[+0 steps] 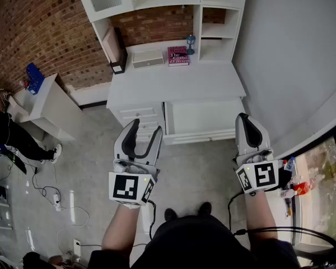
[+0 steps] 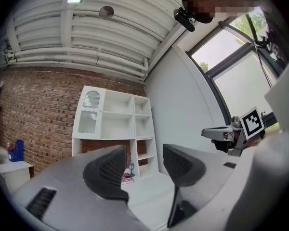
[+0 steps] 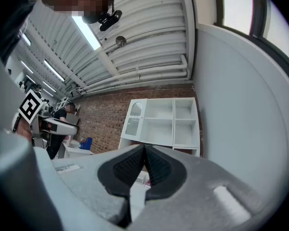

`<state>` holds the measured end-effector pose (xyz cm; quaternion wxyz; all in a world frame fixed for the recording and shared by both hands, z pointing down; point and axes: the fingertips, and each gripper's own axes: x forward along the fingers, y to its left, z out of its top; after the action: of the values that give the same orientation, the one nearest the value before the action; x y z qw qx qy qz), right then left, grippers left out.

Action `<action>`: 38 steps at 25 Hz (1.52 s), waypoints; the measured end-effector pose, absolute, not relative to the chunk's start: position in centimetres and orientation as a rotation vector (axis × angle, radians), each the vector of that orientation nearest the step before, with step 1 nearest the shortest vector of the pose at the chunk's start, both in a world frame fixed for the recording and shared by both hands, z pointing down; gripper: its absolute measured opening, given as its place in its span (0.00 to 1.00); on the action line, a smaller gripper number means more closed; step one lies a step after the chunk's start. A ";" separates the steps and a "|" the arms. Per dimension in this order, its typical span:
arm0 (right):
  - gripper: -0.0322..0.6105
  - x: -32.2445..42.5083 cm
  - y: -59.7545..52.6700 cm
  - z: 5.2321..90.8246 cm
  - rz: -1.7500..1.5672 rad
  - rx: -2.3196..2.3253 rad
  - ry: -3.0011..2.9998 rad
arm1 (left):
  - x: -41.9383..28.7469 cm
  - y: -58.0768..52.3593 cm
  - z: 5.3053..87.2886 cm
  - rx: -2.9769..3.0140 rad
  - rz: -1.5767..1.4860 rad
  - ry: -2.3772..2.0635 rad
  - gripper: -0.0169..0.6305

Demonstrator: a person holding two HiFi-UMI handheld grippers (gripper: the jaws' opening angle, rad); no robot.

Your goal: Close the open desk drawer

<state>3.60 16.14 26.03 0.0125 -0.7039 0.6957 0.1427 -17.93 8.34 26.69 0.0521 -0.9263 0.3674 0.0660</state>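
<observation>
A white desk with a shelf hutch stands against the brick wall. Its wide drawer on the right sticks out past the small drawers beside it. Both grippers hang in front of the desk, above the floor, touching nothing. My left gripper is open and empty, short of the small drawers. My right gripper is shut and empty, by the wide drawer's right corner. In the left gripper view the gripper points up at the hutch. In the right gripper view the gripper has its pads pressed together.
On the desk lie a pink book, a blue lamp and a small white box. A white side table and a person are at the left. Cables lie on the floor. A curved white wall runs along the right.
</observation>
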 end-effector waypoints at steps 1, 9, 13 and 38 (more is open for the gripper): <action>0.05 4.0 16.3 26.0 0.445 -2.192 2.170 | -17.5 8.6 26.7 -2.819 0.199 1.119 0.39; 0.05 7.4 17.3 26.0 0.441 -2.172 2.176 | -14.5 9.6 26.9 -2.814 0.181 1.157 0.39; 0.05 9.6 17.8 26.3 0.426 -2.156 2.171 | -12.9 9.6 28.4 -2.820 0.165 1.193 0.39; 0.06 22.9 14.4 31.8 0.219 -2.359 2.051 | -4.8 3.8 55.3 -2.988 -0.430 1.491 0.39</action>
<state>22.86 14.37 31.78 0.0039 -0.7527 0.6546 0.0699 -4.83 3.77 55.32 -0.1123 -0.8818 0.4400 -0.1271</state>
